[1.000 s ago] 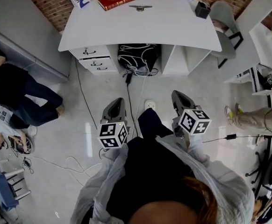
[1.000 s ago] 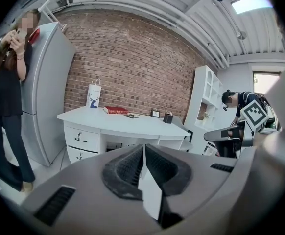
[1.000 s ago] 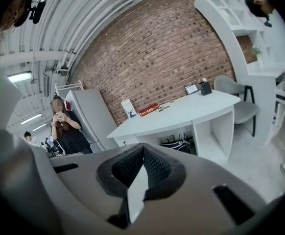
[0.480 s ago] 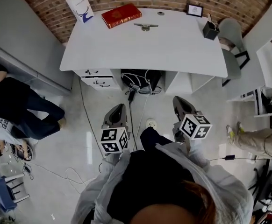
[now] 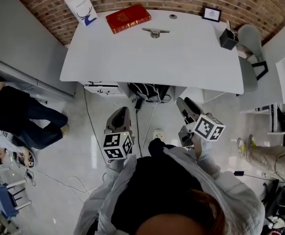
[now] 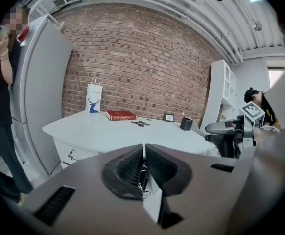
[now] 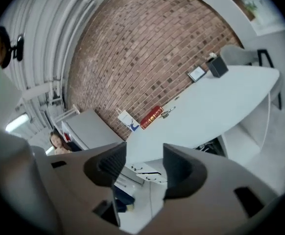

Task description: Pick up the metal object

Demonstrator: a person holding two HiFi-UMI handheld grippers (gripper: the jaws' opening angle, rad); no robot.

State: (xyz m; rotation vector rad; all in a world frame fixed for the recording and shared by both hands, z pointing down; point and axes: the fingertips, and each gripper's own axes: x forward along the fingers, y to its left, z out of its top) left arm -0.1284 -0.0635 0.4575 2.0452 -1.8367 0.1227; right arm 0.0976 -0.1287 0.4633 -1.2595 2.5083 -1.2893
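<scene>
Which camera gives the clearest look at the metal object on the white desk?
The head view: it sees the metal object from above, whole, near the red book. The left gripper view shows it small and edge-on; the right gripper view, only a tiny speck.

On the desk (image 5: pixel 152 62), metal object (image 5: pixel 155 32) near the back edge, book (image 5: pixel 128 18) just left of it, picture frame (image 5: pixel 211 13) well to its right; bag (image 5: pixel 80 6) at the back left corner, pen holder (image 5: pixel 228 39) at the right end, drawers (image 5: pixel 102 88) beneath at left
</scene>
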